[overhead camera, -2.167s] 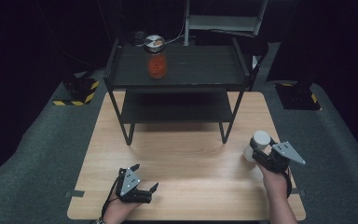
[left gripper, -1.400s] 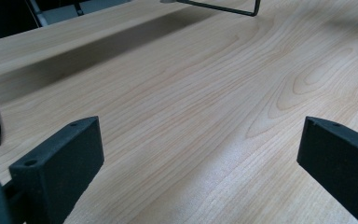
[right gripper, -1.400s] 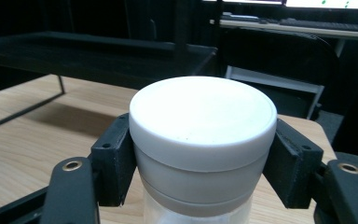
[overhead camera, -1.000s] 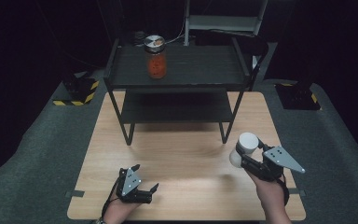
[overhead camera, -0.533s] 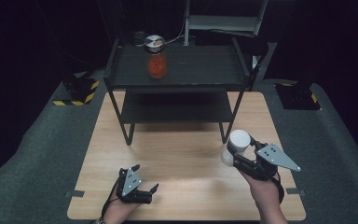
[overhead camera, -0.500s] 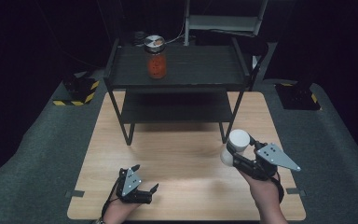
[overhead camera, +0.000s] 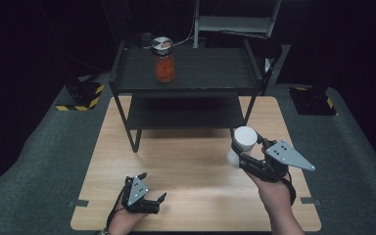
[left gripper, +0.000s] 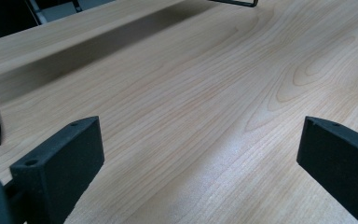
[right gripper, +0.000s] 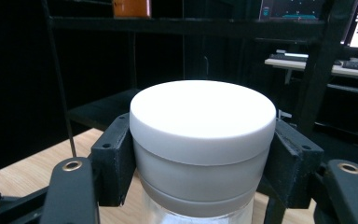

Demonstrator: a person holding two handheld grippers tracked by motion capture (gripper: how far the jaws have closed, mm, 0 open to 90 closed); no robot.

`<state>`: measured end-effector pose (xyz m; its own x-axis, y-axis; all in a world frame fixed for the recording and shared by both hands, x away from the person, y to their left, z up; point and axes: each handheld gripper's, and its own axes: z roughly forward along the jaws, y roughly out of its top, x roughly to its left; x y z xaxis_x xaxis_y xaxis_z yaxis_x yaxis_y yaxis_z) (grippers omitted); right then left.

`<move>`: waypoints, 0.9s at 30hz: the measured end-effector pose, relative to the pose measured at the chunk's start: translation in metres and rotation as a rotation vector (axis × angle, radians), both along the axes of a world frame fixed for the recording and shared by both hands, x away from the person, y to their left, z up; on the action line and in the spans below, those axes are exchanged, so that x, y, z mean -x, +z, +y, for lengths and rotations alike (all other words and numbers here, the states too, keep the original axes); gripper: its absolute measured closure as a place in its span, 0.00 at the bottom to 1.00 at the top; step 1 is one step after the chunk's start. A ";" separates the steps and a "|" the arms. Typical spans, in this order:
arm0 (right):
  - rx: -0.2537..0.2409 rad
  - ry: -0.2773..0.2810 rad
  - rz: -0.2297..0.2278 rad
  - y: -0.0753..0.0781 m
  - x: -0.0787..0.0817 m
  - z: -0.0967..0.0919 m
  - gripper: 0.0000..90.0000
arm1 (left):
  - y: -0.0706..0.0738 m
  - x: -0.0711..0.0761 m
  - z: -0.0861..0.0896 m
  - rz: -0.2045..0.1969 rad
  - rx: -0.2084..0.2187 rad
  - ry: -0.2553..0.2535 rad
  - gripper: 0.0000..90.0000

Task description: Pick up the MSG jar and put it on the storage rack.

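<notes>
My right gripper is shut on a white-lidded jar, held above the wooden table at its right side. The right gripper view has the jar's white lid clamped between both jaws, with clear glass below it. My left gripper rests near the table's front left edge, open, with bare wood between its fingers. A second jar with orange contents and a metal lid stands on the top of a black shelf rack.
The black two-level shelf rack stands at the back of the table; its lower shelf is bare. Yellow-black striped objects lie on the grey floor to the left. A monitor and desk sit beyond the rack.
My right gripper has carried the white-lidded jar up off the table's right edge and leftward, toward the table's middle. The left gripper has stayed put.
</notes>
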<state>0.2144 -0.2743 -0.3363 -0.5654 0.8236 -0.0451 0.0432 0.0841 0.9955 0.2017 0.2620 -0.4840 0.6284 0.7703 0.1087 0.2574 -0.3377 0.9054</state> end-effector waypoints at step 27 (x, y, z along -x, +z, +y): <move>-0.009 0.028 -0.037 0.048 -0.022 0.015 0.37 | 0.000 -0.001 0.002 0.005 0.013 -0.001 0.01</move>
<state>0.2363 -0.2592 -0.2880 -0.5863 0.8079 -0.0595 0.0038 0.0762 0.9971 0.2024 0.2644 -0.4845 0.6297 0.7710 0.0950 0.2620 -0.3259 0.9084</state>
